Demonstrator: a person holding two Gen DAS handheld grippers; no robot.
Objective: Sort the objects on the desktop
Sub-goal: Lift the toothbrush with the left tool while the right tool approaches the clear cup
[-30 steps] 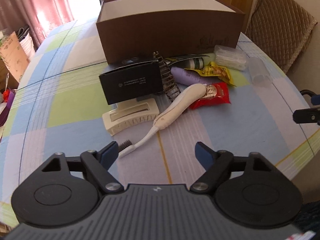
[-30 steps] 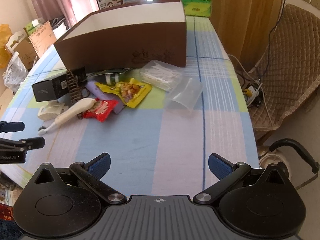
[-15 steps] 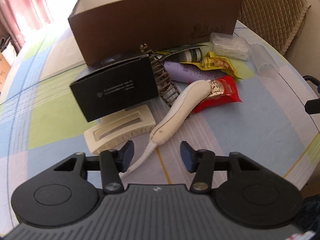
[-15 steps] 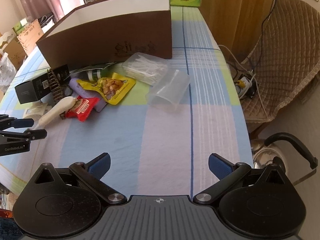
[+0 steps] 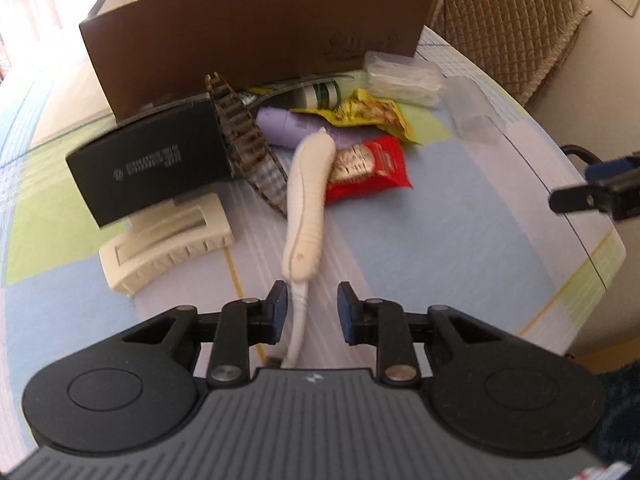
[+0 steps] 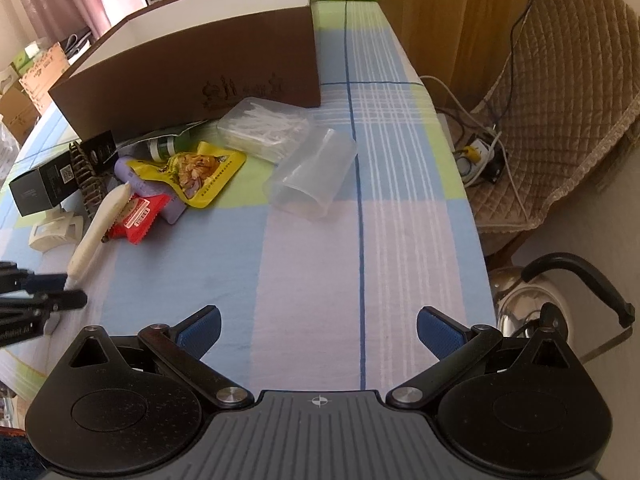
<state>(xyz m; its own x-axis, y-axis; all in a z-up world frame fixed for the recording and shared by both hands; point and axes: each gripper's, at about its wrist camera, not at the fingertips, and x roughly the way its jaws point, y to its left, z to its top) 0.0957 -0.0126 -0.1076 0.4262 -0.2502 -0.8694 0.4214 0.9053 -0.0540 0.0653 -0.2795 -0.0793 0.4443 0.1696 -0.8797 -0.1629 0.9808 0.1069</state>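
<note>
Bright daylight, seemingly from far windows; left view motion-blurred, fisheye edges bent.

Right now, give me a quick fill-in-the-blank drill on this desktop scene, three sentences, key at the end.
1. The neck of the white electric toothbrush lies between the fingers of the ____ gripper.
2. The red snack packet lies partly under the toothbrush's ____ end.
3. The clear plastic cup lies on its ____ on the checked tablecloth.

Missing words: left; thick handle; side

Two snack packets, two hair claws, one toothbrush, two boxes.
</note>
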